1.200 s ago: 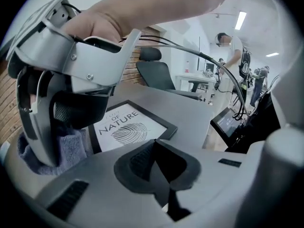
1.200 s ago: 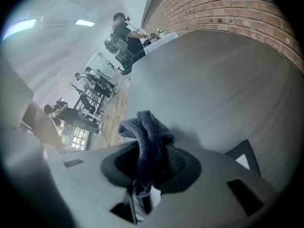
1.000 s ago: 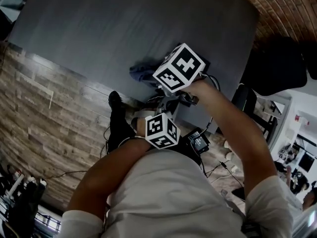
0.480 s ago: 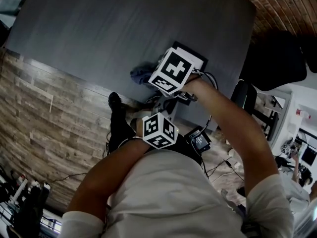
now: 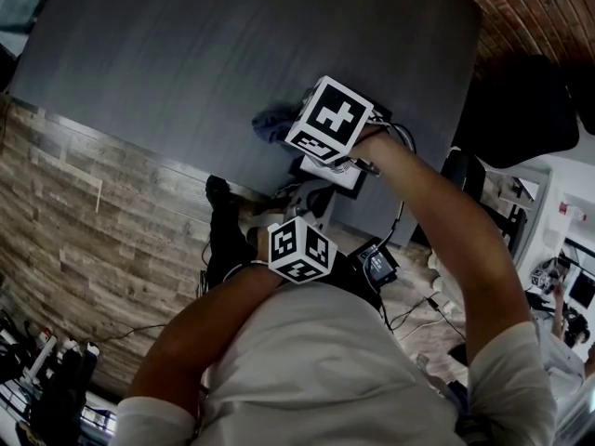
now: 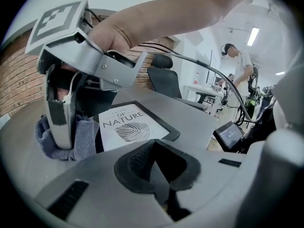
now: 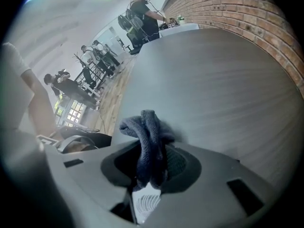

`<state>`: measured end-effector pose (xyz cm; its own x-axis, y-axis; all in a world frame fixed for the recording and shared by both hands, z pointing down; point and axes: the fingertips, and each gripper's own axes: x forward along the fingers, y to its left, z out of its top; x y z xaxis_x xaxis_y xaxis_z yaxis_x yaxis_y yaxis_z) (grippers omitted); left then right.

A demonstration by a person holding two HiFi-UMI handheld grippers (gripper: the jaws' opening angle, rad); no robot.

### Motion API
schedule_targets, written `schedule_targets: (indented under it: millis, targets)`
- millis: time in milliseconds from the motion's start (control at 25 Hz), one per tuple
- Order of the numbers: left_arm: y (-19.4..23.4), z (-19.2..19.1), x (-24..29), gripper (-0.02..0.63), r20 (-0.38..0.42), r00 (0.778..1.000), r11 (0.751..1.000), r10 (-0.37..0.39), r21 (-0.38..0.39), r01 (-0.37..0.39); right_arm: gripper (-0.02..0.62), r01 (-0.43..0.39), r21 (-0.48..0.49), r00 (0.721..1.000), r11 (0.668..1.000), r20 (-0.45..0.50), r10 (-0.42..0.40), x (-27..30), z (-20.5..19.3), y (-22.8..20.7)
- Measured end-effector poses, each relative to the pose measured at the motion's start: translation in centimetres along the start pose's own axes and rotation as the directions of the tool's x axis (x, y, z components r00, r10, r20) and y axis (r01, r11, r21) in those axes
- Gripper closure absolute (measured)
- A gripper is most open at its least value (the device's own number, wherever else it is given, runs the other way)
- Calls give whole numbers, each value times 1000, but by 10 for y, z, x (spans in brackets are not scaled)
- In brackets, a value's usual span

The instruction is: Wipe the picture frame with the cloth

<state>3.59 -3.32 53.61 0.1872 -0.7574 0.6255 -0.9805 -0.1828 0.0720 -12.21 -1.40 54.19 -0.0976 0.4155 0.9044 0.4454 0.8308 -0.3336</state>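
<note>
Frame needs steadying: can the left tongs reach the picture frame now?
Probably yes: the picture frame lies just ahead of the left tongs, nothing between; right tongs and cloth are off to its side.

Cloth (image 7: pixel 147 127): soft nubby fabric. Frame (image 6: pixel 161 123): blk, matt; print (image 6: pixel 124 127): matt white paper. Table (image 5: pixel 186 63): grey, matt w/ fine wood grain. Wall (image 7: pixel 237 8): rough brick.

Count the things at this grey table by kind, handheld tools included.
tools: 2 (left tool, shut and empty; right tool, gripping the cloth)
cloth: 1
picture frame: 1
total: 4
</note>
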Motion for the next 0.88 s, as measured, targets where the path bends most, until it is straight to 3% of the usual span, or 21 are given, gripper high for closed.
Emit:
schedule_targets:
  millis: [360, 680, 880]
  targets:
    - [1, 1, 2, 598, 1, 1000, 1000, -2, -10, 2, 489, 61, 10, 998, 998, 16, -61, -12, 1, -32]
    - [1, 2, 2, 598, 7, 1000, 1000, -7, -26, 7, 488, 163, 17, 986, 986, 35, -164, -27, 3, -68]
    - [1, 2, 1, 598, 12, 1000, 1000, -7, -21, 7, 488, 253, 39, 965, 967, 66, -255, -40, 4, -93]
